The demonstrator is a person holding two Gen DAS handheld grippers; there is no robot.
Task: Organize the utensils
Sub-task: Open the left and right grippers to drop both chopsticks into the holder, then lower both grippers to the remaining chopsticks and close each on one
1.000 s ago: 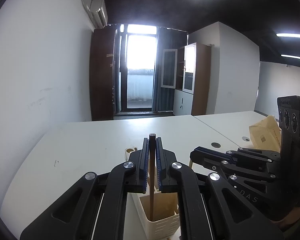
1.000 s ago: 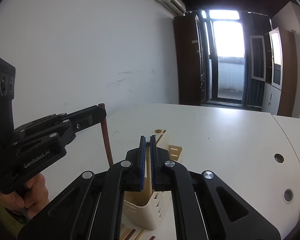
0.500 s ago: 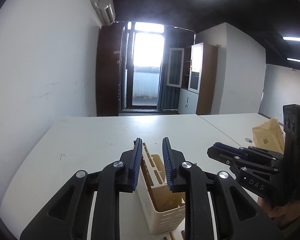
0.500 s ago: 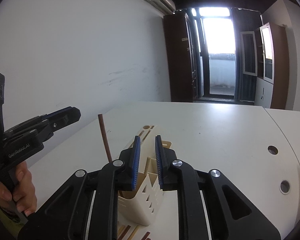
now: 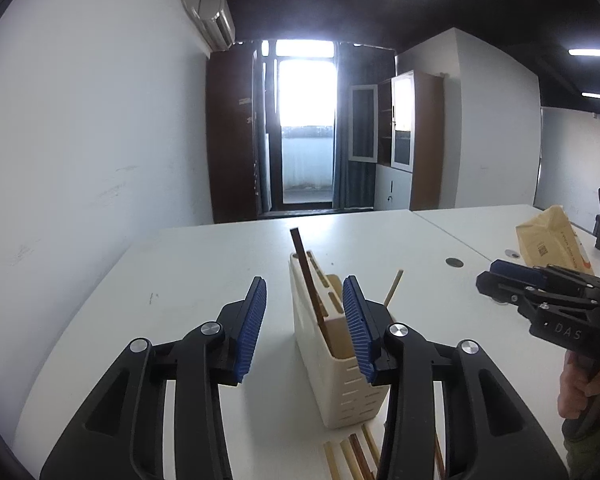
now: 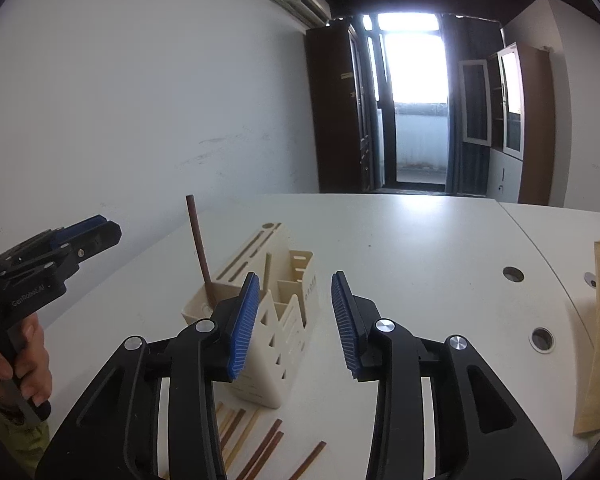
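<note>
The cream slotted plastic utensil holder stood on the white tabletop, at twelve o'clock from both grippers, with a dark brown chopstick and a pale wooden chopstick leaning in it. The left gripper and right gripper were both opening, nothing pinched between their blue pads. The risk, as I judged it, was a spread finger clipping the light holder or a leaning stick and tipping it over. The right wrist view showed the holder's inner compartments and the loose brown and pale chopsticks at six o'clock before it, spread out; the left wrist view showed only their tips, but gave the pale stick's lean more plainly.
</note>
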